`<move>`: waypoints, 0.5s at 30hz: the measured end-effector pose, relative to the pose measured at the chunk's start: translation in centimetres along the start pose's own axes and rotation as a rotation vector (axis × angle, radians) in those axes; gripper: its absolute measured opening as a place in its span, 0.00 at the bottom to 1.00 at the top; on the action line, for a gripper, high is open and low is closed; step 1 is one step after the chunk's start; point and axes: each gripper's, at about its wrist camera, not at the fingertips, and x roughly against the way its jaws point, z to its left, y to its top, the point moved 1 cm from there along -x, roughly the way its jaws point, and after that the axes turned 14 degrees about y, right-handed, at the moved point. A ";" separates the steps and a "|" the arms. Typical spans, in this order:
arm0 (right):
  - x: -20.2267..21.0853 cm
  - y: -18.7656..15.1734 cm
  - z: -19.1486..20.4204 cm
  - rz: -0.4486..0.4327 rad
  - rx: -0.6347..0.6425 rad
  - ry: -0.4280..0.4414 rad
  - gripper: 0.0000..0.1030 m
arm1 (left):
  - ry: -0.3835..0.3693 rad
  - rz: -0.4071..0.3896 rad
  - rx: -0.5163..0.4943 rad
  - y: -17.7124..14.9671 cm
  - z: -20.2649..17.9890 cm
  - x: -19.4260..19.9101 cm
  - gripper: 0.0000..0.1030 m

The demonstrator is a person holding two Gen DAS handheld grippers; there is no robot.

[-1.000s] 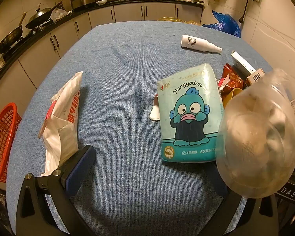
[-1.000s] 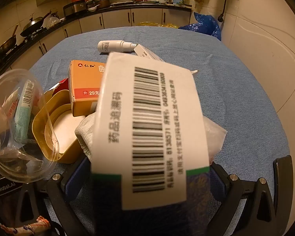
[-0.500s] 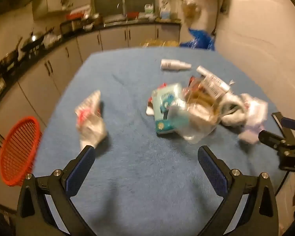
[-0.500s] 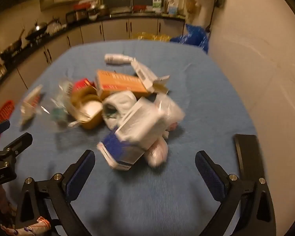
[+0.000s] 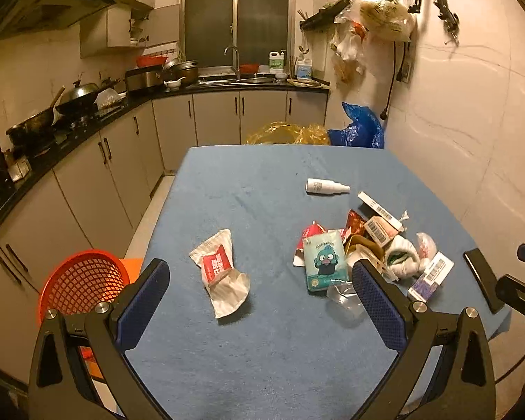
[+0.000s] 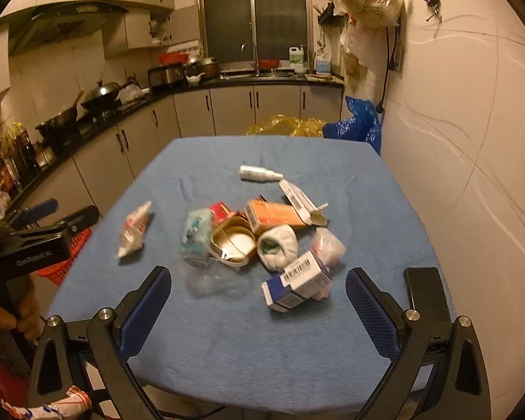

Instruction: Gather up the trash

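Note:
Trash lies on the blue table [image 5: 262,182]. A crumpled white and red bag [image 5: 222,273] lies apart at the left. A teal tissue pack [image 5: 323,260], a clear plastic cup [image 5: 343,297], a barcoded box [image 5: 430,276], an orange box [image 6: 276,214], a yellow lid [image 6: 232,239] and white wads form a pile. A white bottle [image 5: 327,187] lies farther back. My left gripper [image 5: 259,301] is open and empty, above the near table edge. My right gripper [image 6: 257,309] is open and empty, in front of the pile.
A red mesh basket [image 5: 82,283] stands on the floor left of the table. A black phone [image 6: 427,288] lies at the table's right edge. Kitchen cabinets run along the left and back. Yellow [image 5: 287,134] and blue bags [image 5: 360,129] sit behind the table.
Both grippers have pulled back and up from the table. The left let go of the clear cup and the right let go of the barcoded box; both now lie on the table.

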 end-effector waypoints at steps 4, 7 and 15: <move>0.7 0.5 1.2 -0.027 0.014 0.000 0.98 | 0.003 -0.026 0.000 0.6 0.6 0.8 1.00; 0.8 0.8 1.6 -0.025 0.020 0.007 0.98 | 0.003 -0.029 -0.009 1.0 0.7 1.2 1.00; 0.0 0.8 2.2 -0.010 0.010 0.029 0.98 | 0.013 -0.025 -0.014 1.5 1.4 1.2 1.00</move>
